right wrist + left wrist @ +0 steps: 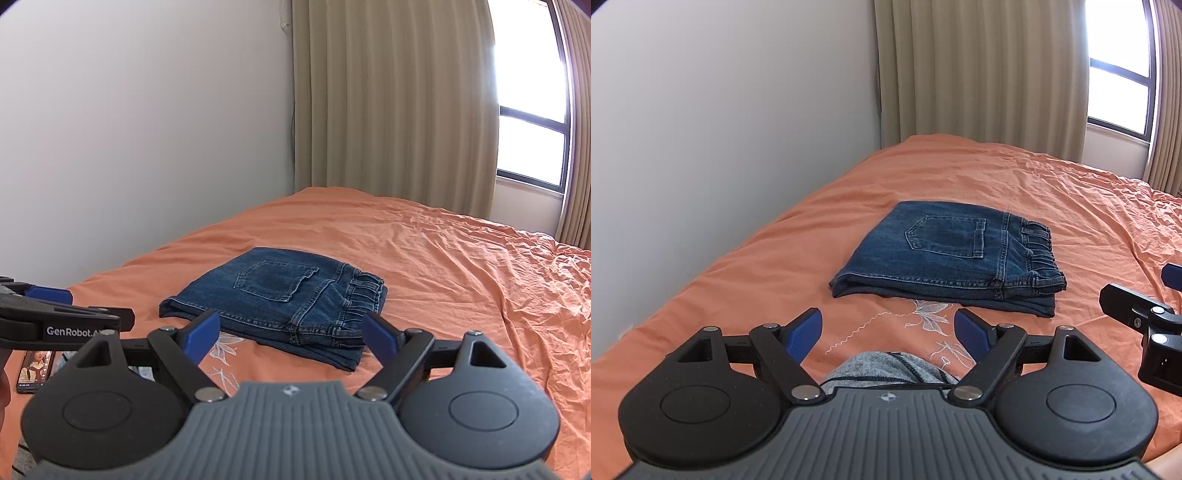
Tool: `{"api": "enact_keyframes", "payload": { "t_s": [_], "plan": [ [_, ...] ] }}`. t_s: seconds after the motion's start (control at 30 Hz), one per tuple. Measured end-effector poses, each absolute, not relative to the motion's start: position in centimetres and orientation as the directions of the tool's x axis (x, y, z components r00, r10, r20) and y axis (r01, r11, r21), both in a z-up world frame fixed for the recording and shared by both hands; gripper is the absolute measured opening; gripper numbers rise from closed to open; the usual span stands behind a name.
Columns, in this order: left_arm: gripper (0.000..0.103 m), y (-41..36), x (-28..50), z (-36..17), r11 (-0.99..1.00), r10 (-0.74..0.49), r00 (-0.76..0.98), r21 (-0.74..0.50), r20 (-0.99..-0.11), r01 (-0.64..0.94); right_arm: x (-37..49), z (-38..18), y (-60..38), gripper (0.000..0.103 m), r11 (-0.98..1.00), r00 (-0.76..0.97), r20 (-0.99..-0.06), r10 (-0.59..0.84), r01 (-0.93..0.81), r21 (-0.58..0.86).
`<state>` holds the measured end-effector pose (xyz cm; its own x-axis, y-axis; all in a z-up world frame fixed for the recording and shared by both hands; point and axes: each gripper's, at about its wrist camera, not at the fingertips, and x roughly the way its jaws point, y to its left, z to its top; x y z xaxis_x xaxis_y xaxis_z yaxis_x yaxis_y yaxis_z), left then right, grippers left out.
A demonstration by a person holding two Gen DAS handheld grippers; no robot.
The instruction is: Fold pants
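Blue jeans (945, 254) lie folded into a compact rectangle on the orange bed (1052, 206), back pocket up and waistband to the right. The same jeans (280, 295) show in the right wrist view. My left gripper (888, 332) hovers open just short of the jeans' near edge, holding nothing. My right gripper (291, 334) is open too, close to the folded corner, with nothing between its blue pads. Each gripper appears at the edge of the other's view: the right gripper (1137, 314) and the left gripper (55, 317).
A white wall runs along the bed's left side, and beige curtains (979, 74) with a window (1119, 66) stand behind it. A grey striped cloth (886, 369) sits under the left gripper. A phone (33, 369) lies on the bedsheet (461, 277) at the near left.
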<state>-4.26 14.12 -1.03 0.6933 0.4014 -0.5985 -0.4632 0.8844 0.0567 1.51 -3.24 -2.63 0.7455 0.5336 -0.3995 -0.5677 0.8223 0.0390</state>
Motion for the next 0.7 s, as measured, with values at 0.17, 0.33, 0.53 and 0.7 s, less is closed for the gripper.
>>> {"api": "enact_keyframes", "payload": {
  "t_s": [0.17, 0.33, 0.53, 0.7],
  "plan": [
    [0.095, 14.17, -4.26, -1.07, 0.886, 0.395, 0.695, 0.048, -0.601, -0.462, 1.45, -2.59, -3.14, 0.080, 0.821, 0.745, -0.398, 0.535, -0.569, 0.037],
    [0.095, 14.08, -4.17, -1.08, 0.886, 0.398, 0.693, 0.054, -0.601, -0.461, 1.40, -2.57, -3.15, 0.080, 0.821, 0.745, -0.398, 0.535, -0.570, 0.037],
    [0.095, 14.14, -4.12, -1.10, 0.886, 0.397, 0.693, 0.055, -0.601, -0.460, 1.31, -2.47, -3.21, 0.080, 0.821, 0.745, -0.400, 0.534, -0.569, 0.037],
    [0.095, 14.13, -4.09, -1.14, 0.887, 0.396, 0.692, 0.056, -0.603, -0.459, 1.28, -2.40, -3.29, 0.080, 0.820, 0.744, -0.399, 0.537, -0.570, 0.040]
  ]
}}
